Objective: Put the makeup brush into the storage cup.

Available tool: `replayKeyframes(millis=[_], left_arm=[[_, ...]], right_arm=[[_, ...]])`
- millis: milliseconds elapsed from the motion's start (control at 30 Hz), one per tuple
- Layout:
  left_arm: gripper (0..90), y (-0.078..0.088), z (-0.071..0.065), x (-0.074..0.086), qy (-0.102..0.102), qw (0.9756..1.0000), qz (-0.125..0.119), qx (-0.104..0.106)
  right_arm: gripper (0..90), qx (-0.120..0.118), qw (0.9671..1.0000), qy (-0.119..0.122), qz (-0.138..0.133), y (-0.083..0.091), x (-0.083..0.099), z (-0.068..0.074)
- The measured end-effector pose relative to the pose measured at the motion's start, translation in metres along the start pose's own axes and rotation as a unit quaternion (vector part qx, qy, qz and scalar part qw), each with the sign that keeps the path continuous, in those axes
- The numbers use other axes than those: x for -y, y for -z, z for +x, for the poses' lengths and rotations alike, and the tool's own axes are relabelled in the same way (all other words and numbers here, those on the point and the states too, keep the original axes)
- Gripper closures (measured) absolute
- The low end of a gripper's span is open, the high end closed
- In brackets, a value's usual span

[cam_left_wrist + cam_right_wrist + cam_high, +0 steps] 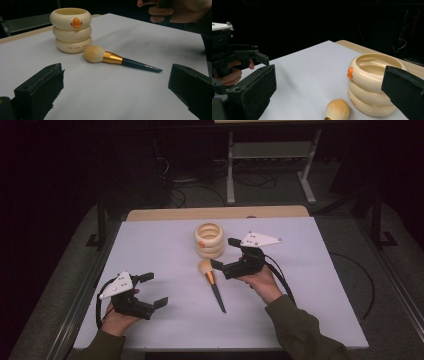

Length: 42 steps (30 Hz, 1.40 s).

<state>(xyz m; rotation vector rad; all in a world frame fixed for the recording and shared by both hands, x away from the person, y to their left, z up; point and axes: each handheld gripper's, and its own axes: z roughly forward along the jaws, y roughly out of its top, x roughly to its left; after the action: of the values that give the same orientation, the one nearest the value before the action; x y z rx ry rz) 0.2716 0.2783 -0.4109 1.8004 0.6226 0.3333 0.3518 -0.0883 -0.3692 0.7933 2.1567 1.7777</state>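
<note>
Early approach, by the look of it: right gripper (223, 254) hovering over the middle of the white table sheet (165, 245), jaws spread wide and empty, one jaw above the bristle end of the makeup brush with pale round bristles, gold ferrule and slim black handle (213, 285), the other near the rim of the cream-coloured holder shaped like three stacked rings with a small orange duck bill on its side (209, 239). Nothing gripped yet.

Brush lying flat on the sheet, bristle head just beside the base of the holder, possibly touching it, handle pointing back toward the person's side. Seen from the left gripper view as brush (117, 59) in front of holder (70, 30), well apart from the jaws. From the right gripper view, bristle head (337, 109) low between the jaws, holder (372, 82) upright and open-topped to the right, apparently empty inside.

Left gripper (151, 290) parked near the front left of the table, also open wide, holding nothing, well clear of both things.

Likely step in hand: reaching for the brush, probably to stand it in the holder. Next move calling for: lowering the right gripper further, setting the jaws either side of the ferrule or upper handle rather than the soft bristles, closing gently, then lifting clear of the holder's side before tipping the brush upright over the opening
</note>
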Motion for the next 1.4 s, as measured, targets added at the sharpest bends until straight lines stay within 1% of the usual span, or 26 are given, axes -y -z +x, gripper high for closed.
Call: replayKeyframes(millis=[267, 333, 433, 767, 800, 933, 1000, 1033, 1067, 1100, 1267, 1300, 1400], left_arm=[[0.0, 0.0, 0.001, 0.0, -0.002, 1.0, -0.001, 0.0], [0.0, 0.0, 0.001, 0.0, -0.003, 1.0, -0.001, 0.001], [0.0, 0.0, 0.001, 0.0, -0.005, 1.0, -0.001, 0.001], [0.0, 0.001, 0.001, 0.0, -0.001, 1.0, -0.002, 0.0], [0.0, 0.001, 0.001, 0.0, -0.001, 1.0, -0.003, 0.0], [0.0, 0.001, 0.001, 0.0, -0.002, 1.0, -0.003, 0.0], [0.0, 0.001, 0.001, 0.0, -0.001, 1.0, -0.002, -0.001], [0.0, 0.001, 0.001, 0.0, -0.001, 1.0, -0.002, -0.001], [0.0, 0.001, 0.001, 0.0, -0.002, 1.0, -0.002, -0.001], [0.0, 0.001, 0.001, 0.0, -0.001, 1.0, -0.003, -0.001], [0.0, 0.001, 0.001, 0.0, 0.0, 1.0, -0.004, -0.001], [0.0, 0.001, 0.001, 0.0, 0.0, 1.0, -0.004, -0.001], [0.0, 0.002, 0.001, 0.0, 0.0, 1.0, -0.004, -0.002]], right_arm=[[0.0, -0.005, 1.0, 0.001, -0.004, -0.009, -0.003, 0.001], [0.0, -0.005, 1.0, -0.002, -0.001, -0.011, -0.003, 0.001], [0.0, -0.005, 1.0, 0.0, 0.0, -0.014, -0.003, 0.0], [0.0, -0.004, 1.0, -0.001, 0.008, -0.026, -0.007, 0.001], [0.0, -0.004, 0.9999, 0.003, 0.01, -0.027, -0.008, 0.001], [0.0, -0.001, 0.9997, 0.001, 0.025, -0.03, -0.009, 0.001], [0.0, 0.0, 0.9993, 0.0, 0.036, -0.031, -0.009, 0.002], [0.0, 0.002, 0.9991, 0.004, 0.042, -0.033, -0.009, 0.002], [0.0, 0.002, 0.9988, 0.002, 0.049, -0.034, -0.01, 0.003], [0.0, 0.002, 0.9986, 0.004, 0.053, -0.035, -0.01, 0.002], [0.0, 0.007, 0.9971, 0.004, 0.076, -0.038, -0.012, 0.004], [0.0, 0.008, 0.9967, 0.007, 0.08, -0.038, -0.013, 0.004], [0.0, 0.012, 0.9951, 0.009, 0.098, -0.04, -0.012, 0.004]])
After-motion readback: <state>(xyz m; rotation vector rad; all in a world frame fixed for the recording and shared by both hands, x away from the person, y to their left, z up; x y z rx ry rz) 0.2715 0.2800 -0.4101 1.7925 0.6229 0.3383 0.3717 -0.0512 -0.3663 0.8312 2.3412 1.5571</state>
